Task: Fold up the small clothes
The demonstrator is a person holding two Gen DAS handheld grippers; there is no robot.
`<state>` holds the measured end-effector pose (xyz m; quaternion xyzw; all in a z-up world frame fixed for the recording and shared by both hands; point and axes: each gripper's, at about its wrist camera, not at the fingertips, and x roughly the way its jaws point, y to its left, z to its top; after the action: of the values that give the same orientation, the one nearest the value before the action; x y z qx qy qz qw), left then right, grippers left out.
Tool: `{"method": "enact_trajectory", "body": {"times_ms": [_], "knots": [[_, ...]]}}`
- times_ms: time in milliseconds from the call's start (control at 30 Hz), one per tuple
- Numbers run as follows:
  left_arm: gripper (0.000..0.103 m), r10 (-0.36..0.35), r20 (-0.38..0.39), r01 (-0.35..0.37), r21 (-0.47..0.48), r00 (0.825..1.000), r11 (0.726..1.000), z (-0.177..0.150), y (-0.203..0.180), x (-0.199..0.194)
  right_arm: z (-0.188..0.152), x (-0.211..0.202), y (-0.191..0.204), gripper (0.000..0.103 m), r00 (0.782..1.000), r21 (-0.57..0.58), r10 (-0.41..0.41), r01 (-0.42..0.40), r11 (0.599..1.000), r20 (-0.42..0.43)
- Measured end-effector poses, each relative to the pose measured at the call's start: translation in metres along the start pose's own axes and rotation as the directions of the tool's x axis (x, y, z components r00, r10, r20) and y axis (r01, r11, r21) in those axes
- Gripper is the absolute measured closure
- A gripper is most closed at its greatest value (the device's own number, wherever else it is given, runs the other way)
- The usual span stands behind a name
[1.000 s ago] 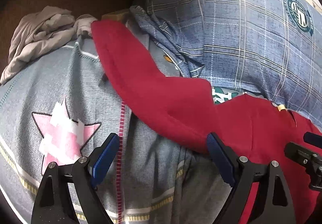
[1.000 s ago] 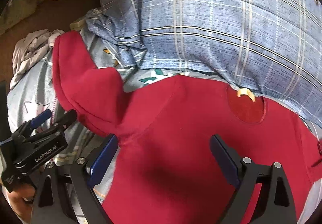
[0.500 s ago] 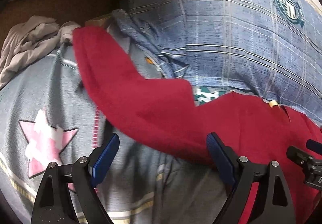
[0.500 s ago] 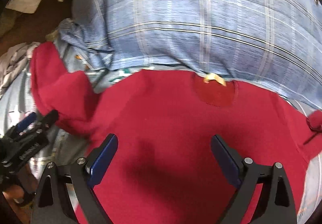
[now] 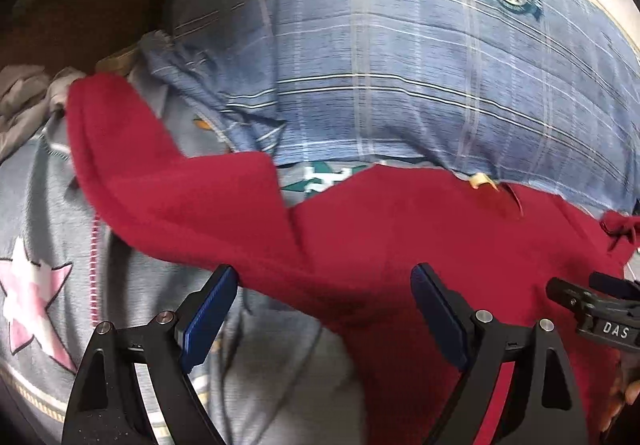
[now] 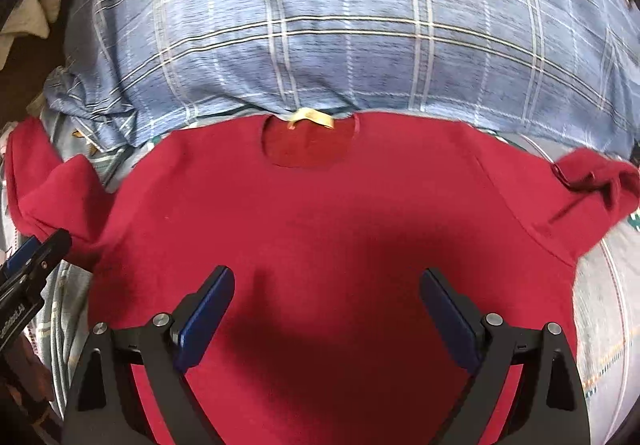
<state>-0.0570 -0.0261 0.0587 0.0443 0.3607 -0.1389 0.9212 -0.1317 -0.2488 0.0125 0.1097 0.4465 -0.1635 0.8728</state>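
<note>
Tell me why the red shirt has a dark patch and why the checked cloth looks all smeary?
Right wrist view: the dark patch on the red shirt looks like a shadow, probably the claw's. Both views: the checked cloth is motion-blurred, and the fisheye lens bends its lines.

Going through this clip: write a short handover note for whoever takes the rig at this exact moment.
Left gripper: open, empty, over the red shirt's left sleeve.
Right gripper: open, empty, over the shirt's body.
Shirt lies spread on the grey star-print bedding, collar against the blue plaid pillow; right sleeve is bunched.
Done: shirt laid out, no fold visible.
Left: probably fold both sleeves in, then the body.
</note>
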Motion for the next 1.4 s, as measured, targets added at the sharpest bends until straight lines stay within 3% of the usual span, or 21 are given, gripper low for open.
{"method": "enact_trajectory", "body": {"times_ms": [300, 1400], "knots": [[0.014, 0.004, -0.014, -0.003, 0.083, 1.000, 0.997, -0.004, -0.021, 0.009, -0.008, 0.000, -0.015, 0.008, 1.000, 0.041, -0.008, 0.009, 0.999, -0.016], [0.014, -0.013, -0.009, 0.013, 0.028, 1.000, 1.000, -0.003, -0.009, 0.005, -0.008, 0.003, 0.021, 0.008, 0.999, -0.032, 0.033, -0.034, 0.999, -0.030]]}}
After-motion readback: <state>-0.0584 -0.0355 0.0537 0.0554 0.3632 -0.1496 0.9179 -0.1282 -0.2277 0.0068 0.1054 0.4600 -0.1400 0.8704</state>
